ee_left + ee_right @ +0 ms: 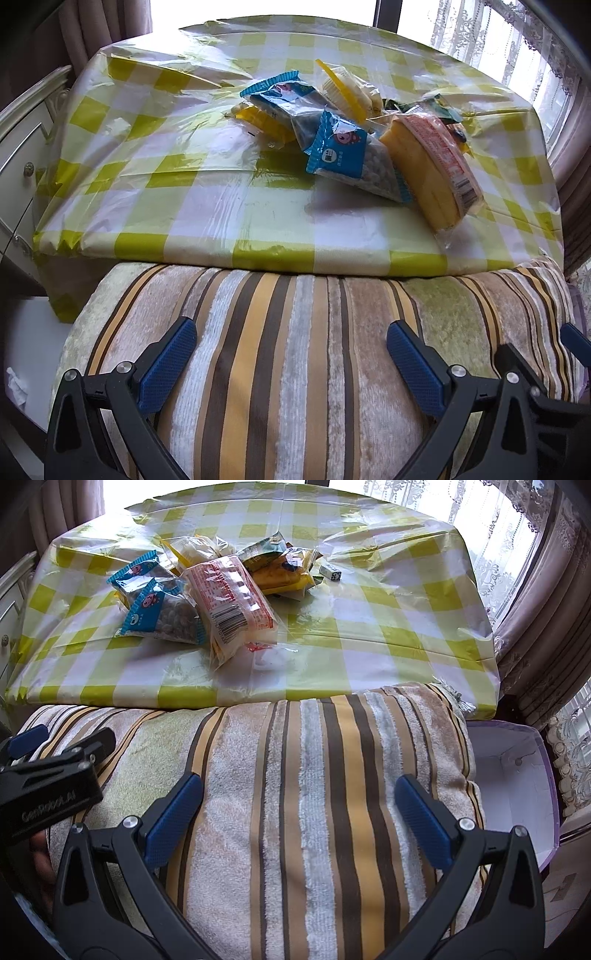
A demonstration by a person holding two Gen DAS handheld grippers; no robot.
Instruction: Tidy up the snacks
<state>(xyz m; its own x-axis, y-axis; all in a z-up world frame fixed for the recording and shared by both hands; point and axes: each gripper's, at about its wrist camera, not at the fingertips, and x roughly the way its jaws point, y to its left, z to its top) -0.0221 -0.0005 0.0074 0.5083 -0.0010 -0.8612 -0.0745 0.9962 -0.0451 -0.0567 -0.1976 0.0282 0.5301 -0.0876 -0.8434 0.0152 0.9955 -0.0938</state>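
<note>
A pile of snack packets lies on the yellow-checked tablecloth (pixel 184 192). It holds two blue packets of nuts (pixel 347 158) (pixel 162 613), a long yellow cake pack with a red label (pixel 432 166) (pixel 232 602), a clear bag with a yellow strip (pixel 343 88), yellow packets (pixel 284 574) and a small grey pack (pixel 330 572). My left gripper (pixel 291 354) is open and empty above the striped cushion, short of the table. My right gripper (pixel 299 812) is open and empty over the same cushion. The left gripper also shows in the right wrist view (pixel 55 749).
A striped cushion (pixel 295 369) (pixel 314 794) lies in front of the table edge. An open white box with a purple rim (pixel 517 782) stands at the right beside the cushion. A white cabinet (pixel 18 147) stands at the left. Curtains and windows lie behind the table.
</note>
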